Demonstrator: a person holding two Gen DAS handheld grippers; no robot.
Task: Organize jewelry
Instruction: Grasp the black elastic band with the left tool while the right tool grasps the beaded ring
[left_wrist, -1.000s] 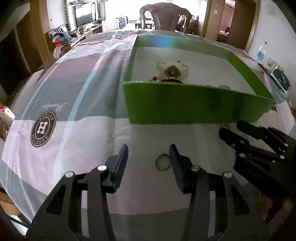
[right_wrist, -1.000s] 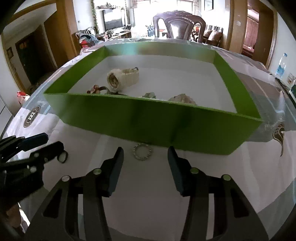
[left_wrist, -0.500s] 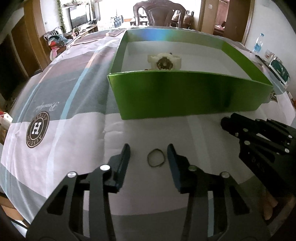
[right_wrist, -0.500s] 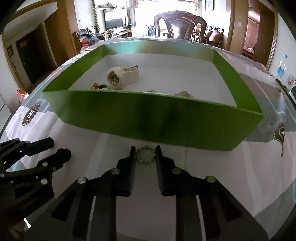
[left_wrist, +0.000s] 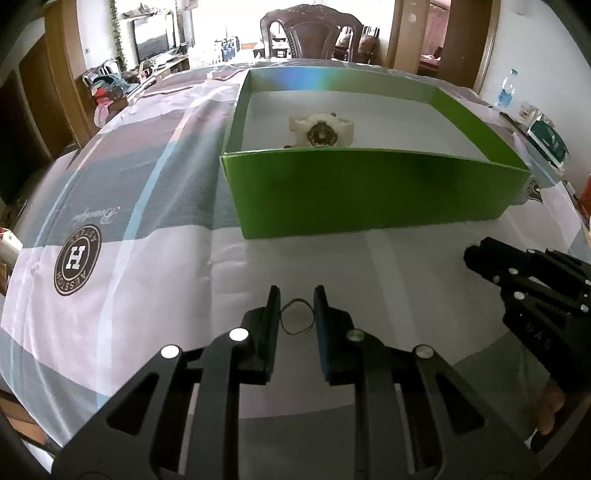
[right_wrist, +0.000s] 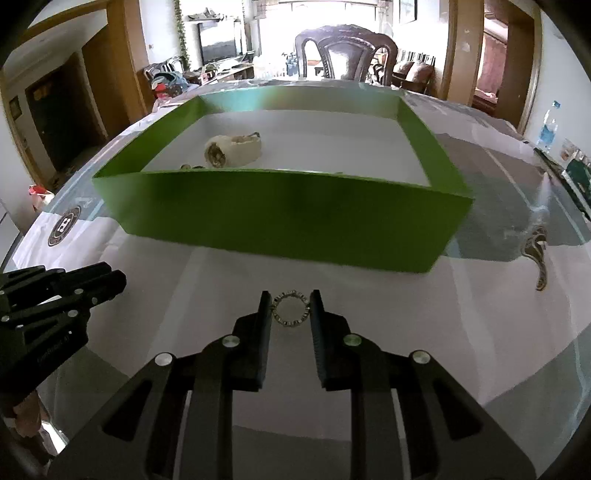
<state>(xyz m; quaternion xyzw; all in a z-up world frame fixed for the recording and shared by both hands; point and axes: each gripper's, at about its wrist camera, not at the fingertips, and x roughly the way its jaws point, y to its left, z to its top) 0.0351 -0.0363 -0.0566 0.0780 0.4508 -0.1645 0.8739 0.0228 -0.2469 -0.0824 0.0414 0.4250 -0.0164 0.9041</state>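
Note:
A green box (left_wrist: 369, 192) with a white floor stands ahead on the tablecloth, with a cream watch (left_wrist: 321, 131) inside it. My left gripper (left_wrist: 295, 295) is low over the cloth in front of the box. Its jaws are closing, and both pads touch a thin dark ring (left_wrist: 296, 316) between them. In the right wrist view the same box (right_wrist: 280, 218) and watch (right_wrist: 232, 151) show. My right gripper (right_wrist: 289, 295) is shut on a silver beaded ring (right_wrist: 290, 308), held just in front of the box wall. Each gripper sees the other at its side.
Small pieces (right_wrist: 188, 167) lie inside the box behind its front wall. The cloth bears a round logo (left_wrist: 77, 266). A dark chair (right_wrist: 347, 51) stands beyond the table. A water bottle (right_wrist: 550, 125) and boxes sit at the table's right edge.
The left jaws have narrowed around the thin ring until they touch it. The right jaws closed on the beaded ring and have shifted slightly with it.

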